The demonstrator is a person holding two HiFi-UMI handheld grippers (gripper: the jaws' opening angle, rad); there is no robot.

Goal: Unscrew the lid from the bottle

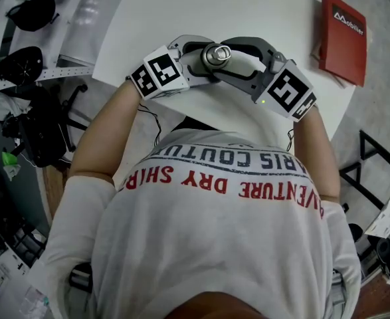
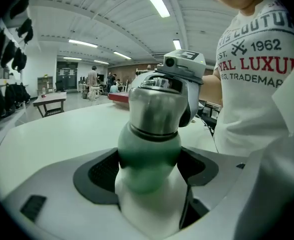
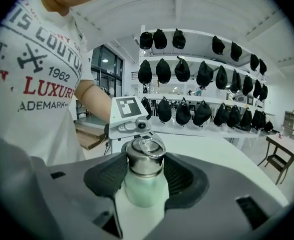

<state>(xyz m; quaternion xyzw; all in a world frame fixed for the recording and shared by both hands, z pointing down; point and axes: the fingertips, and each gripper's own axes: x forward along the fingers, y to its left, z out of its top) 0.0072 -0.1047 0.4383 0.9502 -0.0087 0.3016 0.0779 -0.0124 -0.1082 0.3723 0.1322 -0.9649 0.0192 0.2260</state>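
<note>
Upper centre, a ringed steel lid (image 1: 218, 54) caps a smooth pale-green bottle (image 2: 149, 159); left claw (image 2: 149, 171) grips its body, right claw (image 3: 145, 176) the lid.

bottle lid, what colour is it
Silver metal lid on a green bottle, clearest in the left gripper view.

A red box (image 1: 343, 38) lies on the white table (image 1: 181, 12); black caps (image 3: 183, 70) line shelves.

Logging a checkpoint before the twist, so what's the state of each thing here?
lid: on the bottle, not yet off
bottle: closed, held at its green shoulder
left hand-held gripper: shut on the bottle
right hand-held gripper: shut on the lid
</note>
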